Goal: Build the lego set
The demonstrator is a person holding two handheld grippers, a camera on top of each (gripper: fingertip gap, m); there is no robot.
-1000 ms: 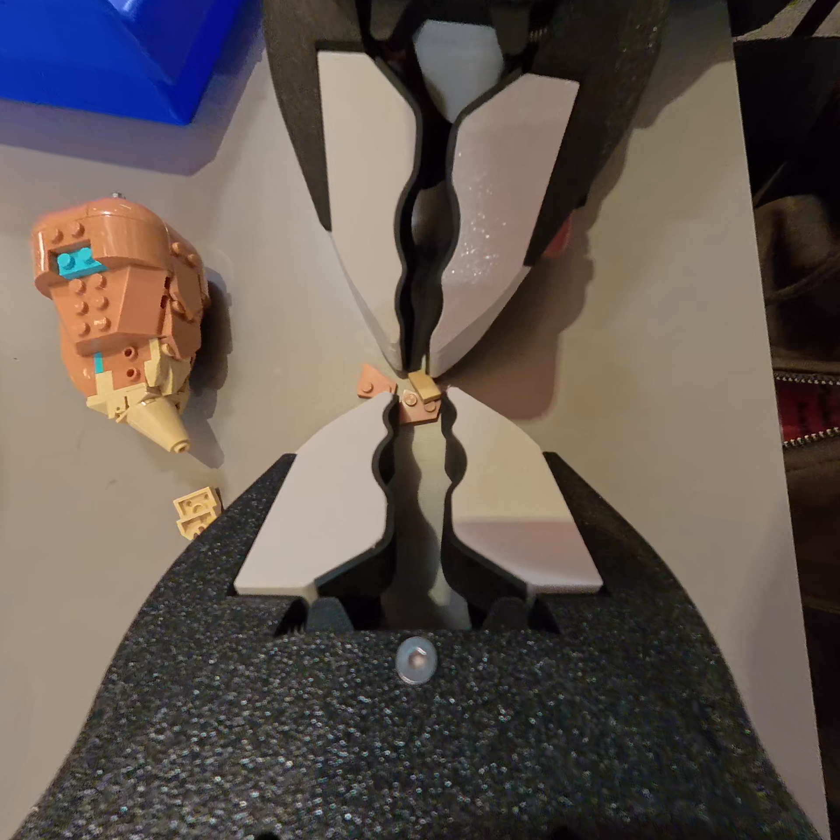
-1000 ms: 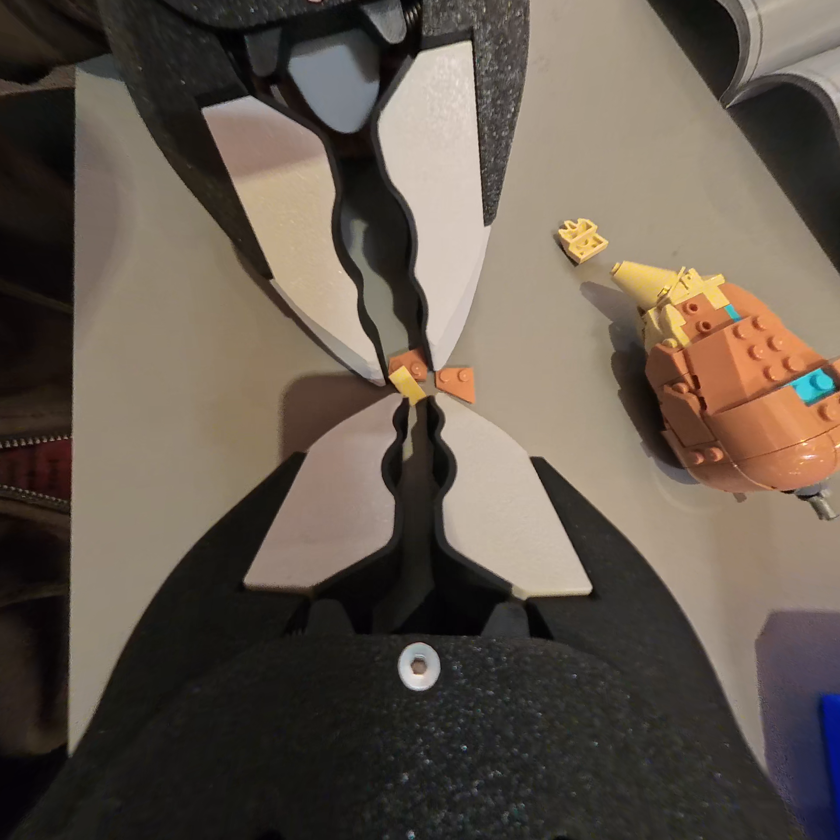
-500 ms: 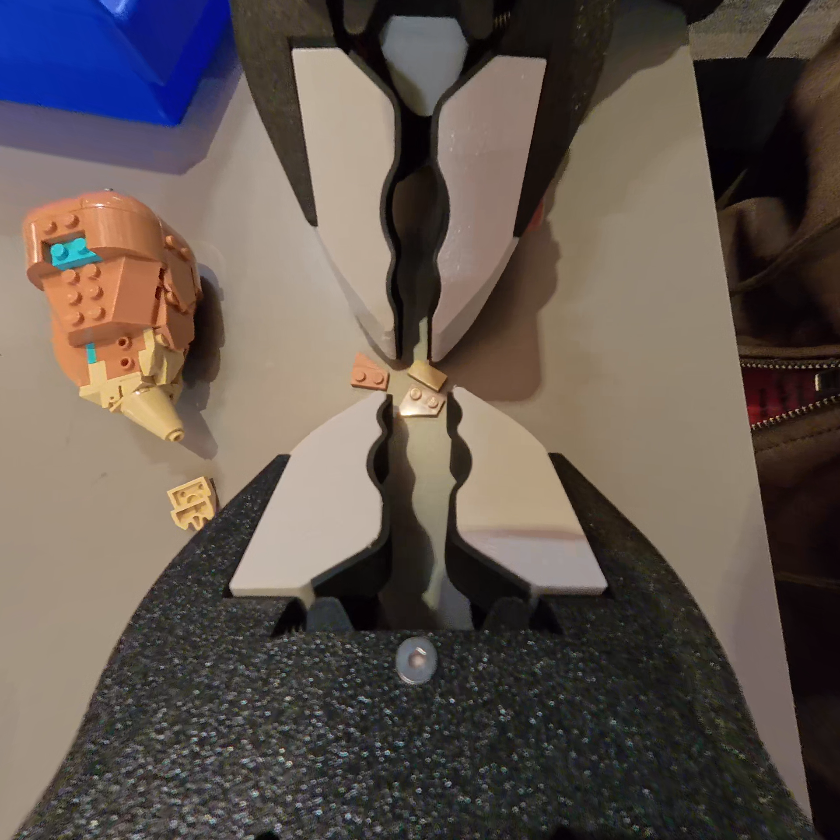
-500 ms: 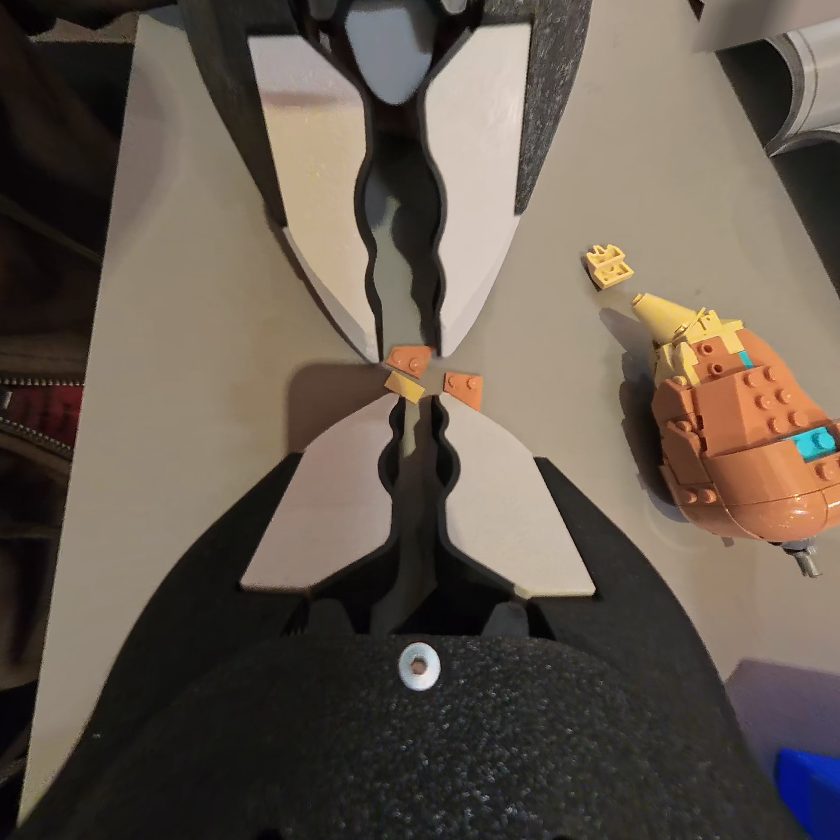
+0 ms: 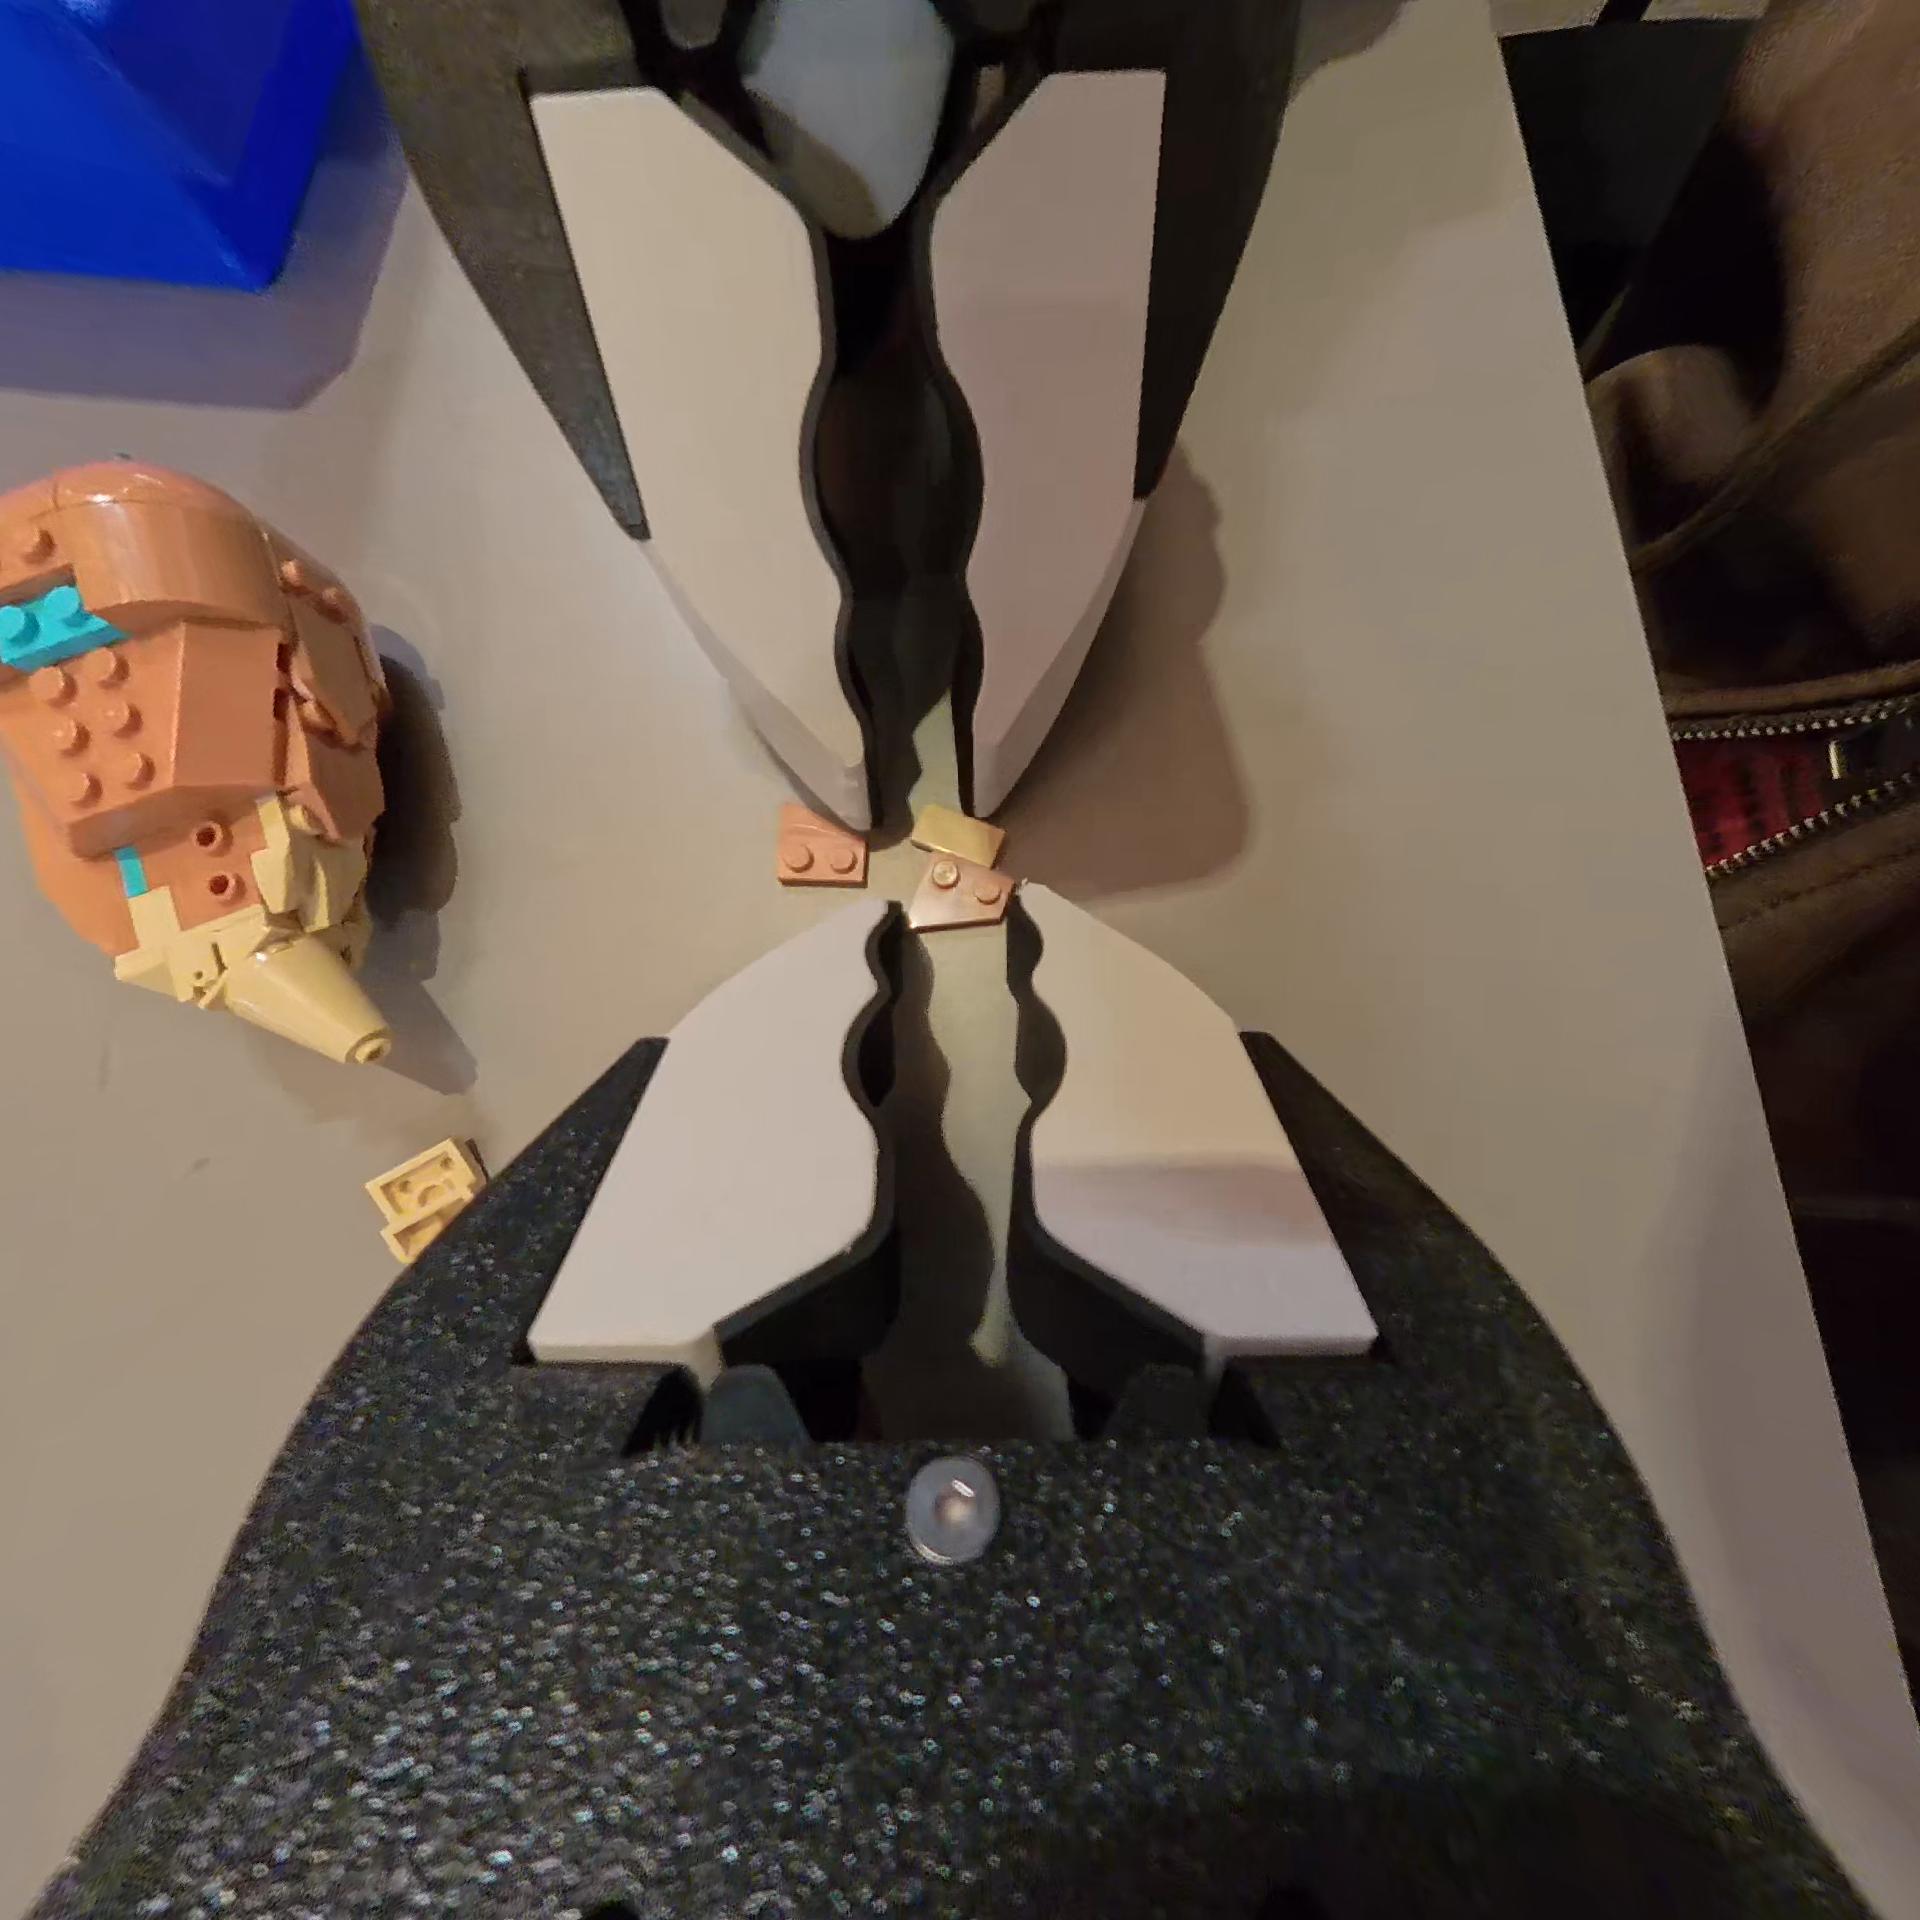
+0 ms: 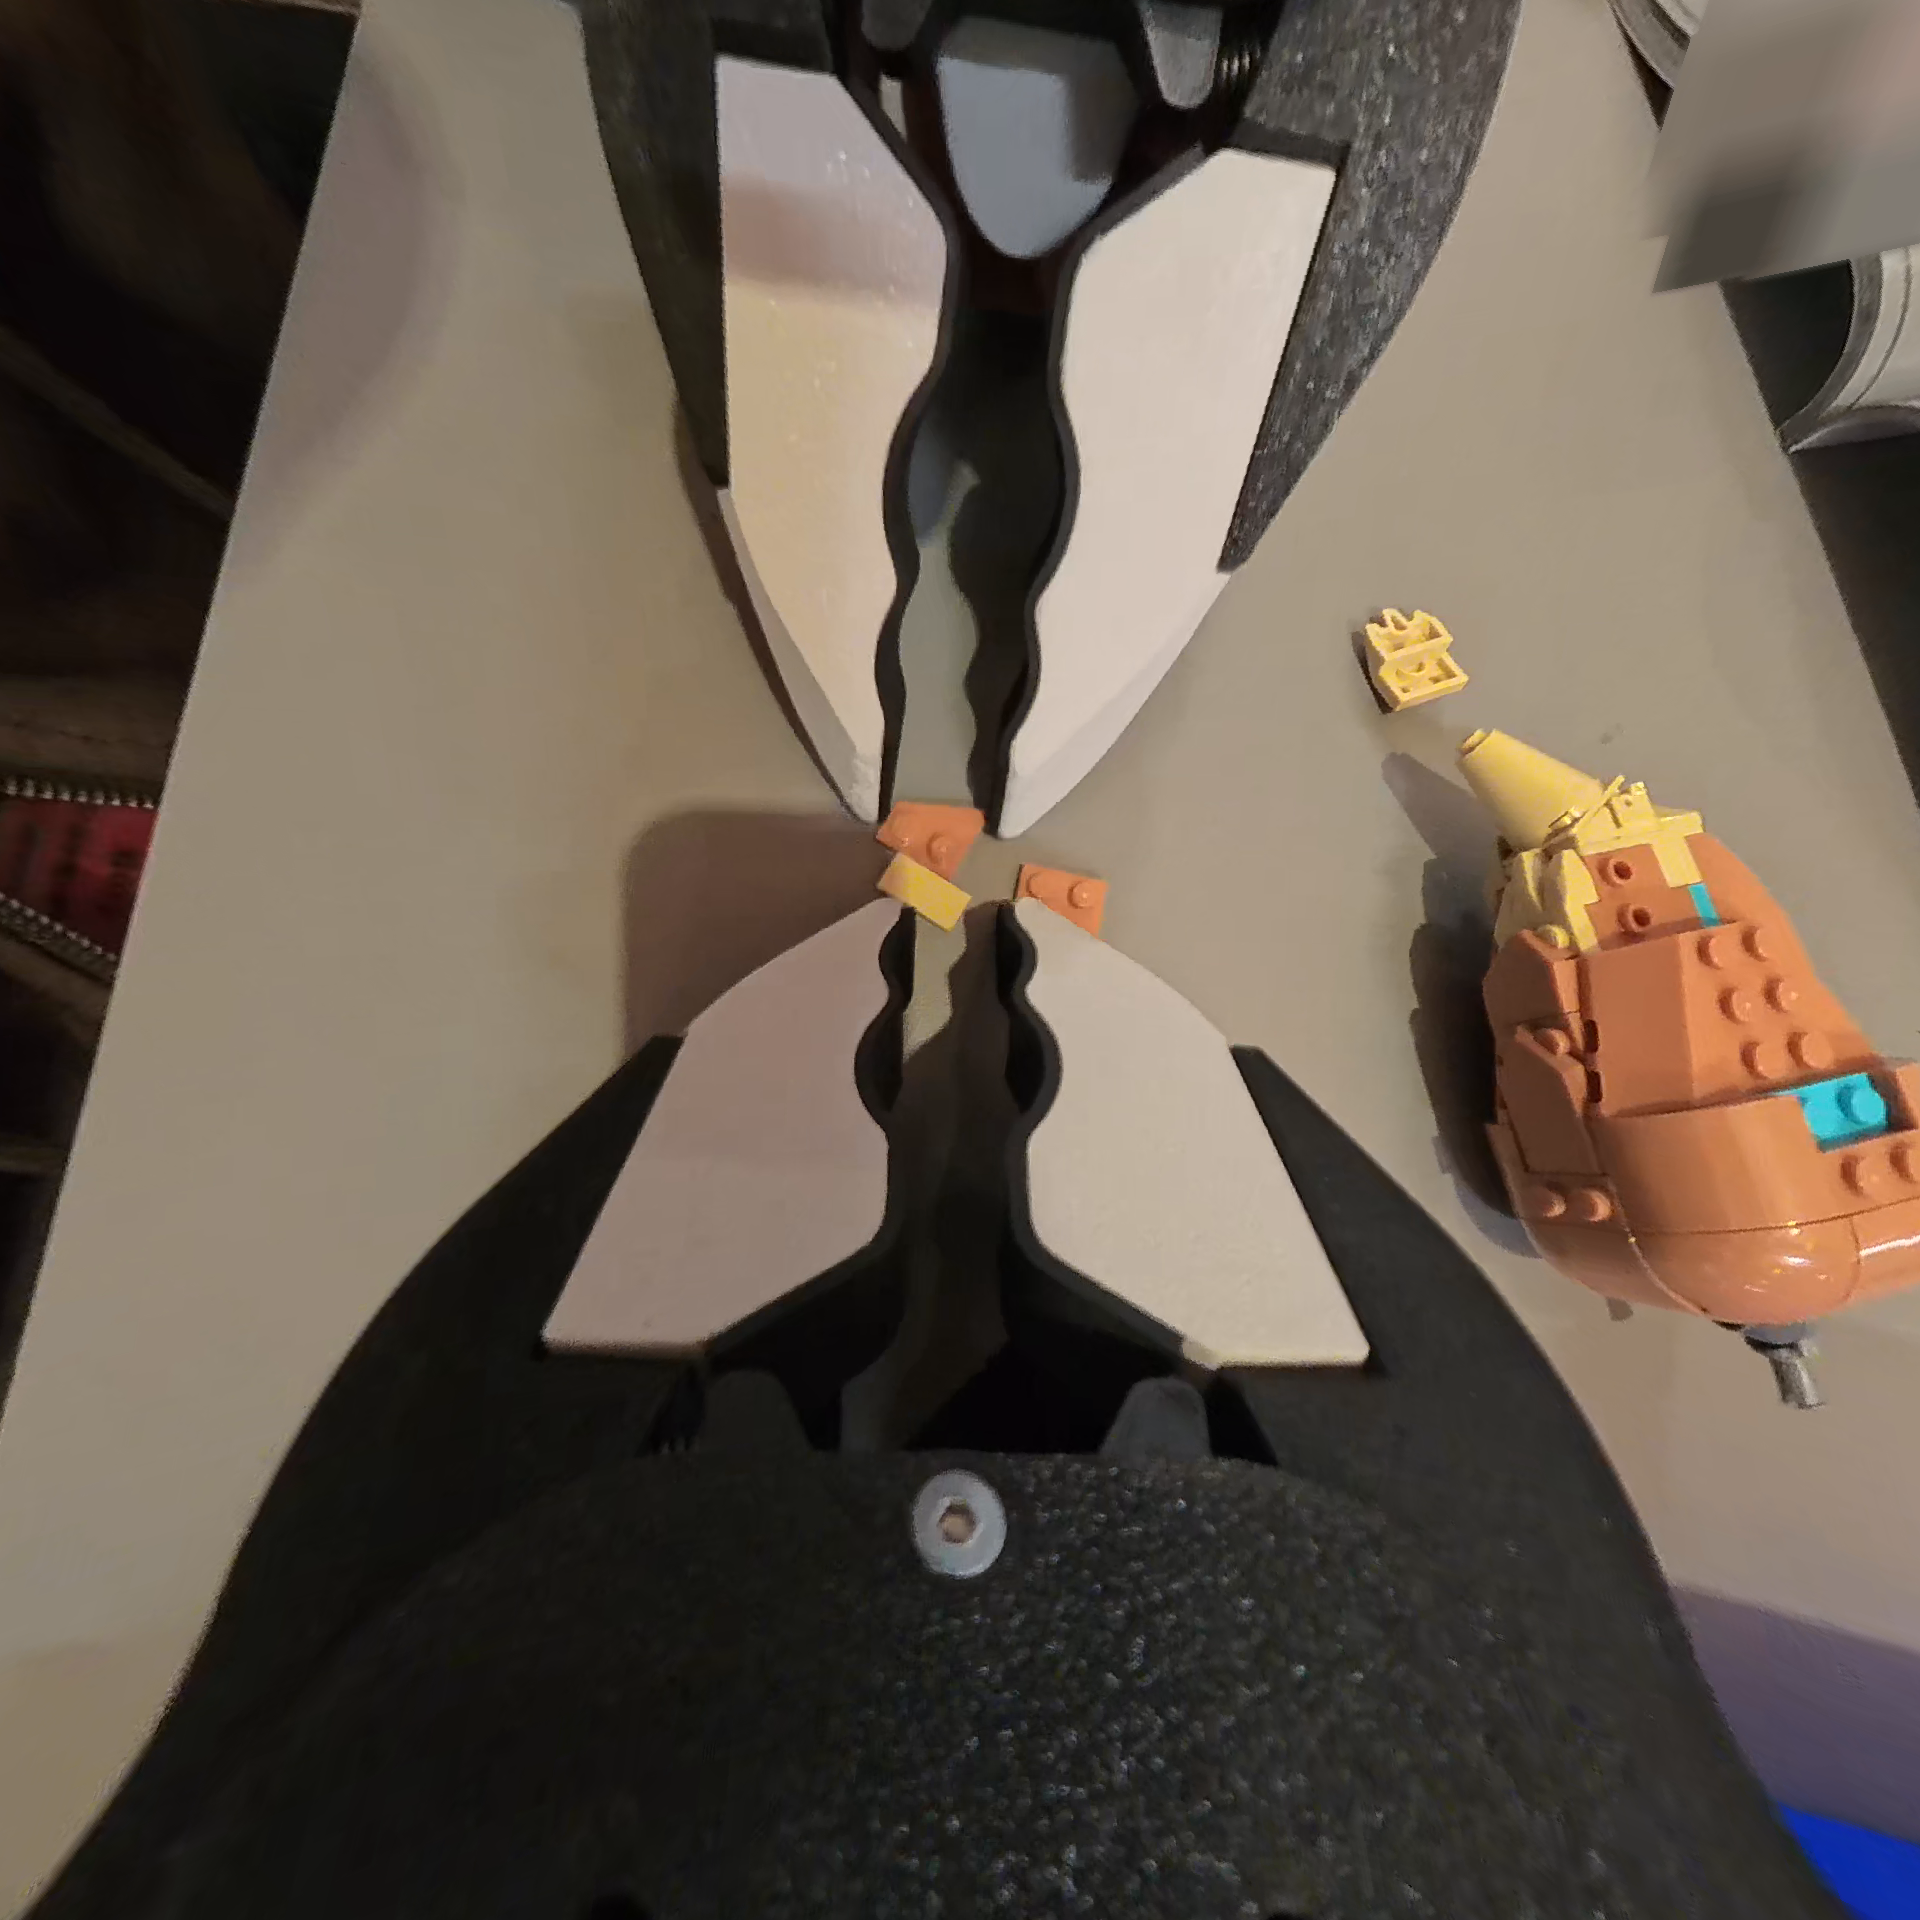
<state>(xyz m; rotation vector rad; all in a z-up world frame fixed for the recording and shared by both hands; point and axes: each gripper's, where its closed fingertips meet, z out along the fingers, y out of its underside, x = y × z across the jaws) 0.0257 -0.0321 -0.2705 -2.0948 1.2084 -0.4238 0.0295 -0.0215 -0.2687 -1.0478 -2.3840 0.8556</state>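
Observation:
My left gripper [image 5: 956,909] is nearly closed on a small brown wedge plate [image 5: 961,899], its tips at the plate's two sides. A tan tile [image 5: 956,831] sits on the plate's far end. My right gripper [image 6: 951,914] faces it tip to tip, slightly open, with the tan tile [image 6: 923,891] just beyond its tips and the wedge plate [image 6: 930,829] behind. A second brown plate [image 5: 823,860] lies loose on the table beside them. The brown and tan model [image 5: 187,748] with a cone nose lies to the left.
A small tan bracket piece [image 5: 426,1195] lies near the model's nose. A blue bin [image 5: 156,135] stands at the far left corner. The grey table [image 5: 1403,623] ends close on the right, with a brown bag with a zipper [image 5: 1787,790] beyond. Left and right tips are no more than a few centimetres apart. My left gripper's tips are some 9 cm from the small tan bracket piece [image 5: 426,1195]. The right camera catches it too, in the right wrist view [image 6: 1418,660].
My right gripper has opened a little and let go of the tan tile, which stays on the brown wedge plate. The left gripper keeps its hold. Both views have shifted slightly.

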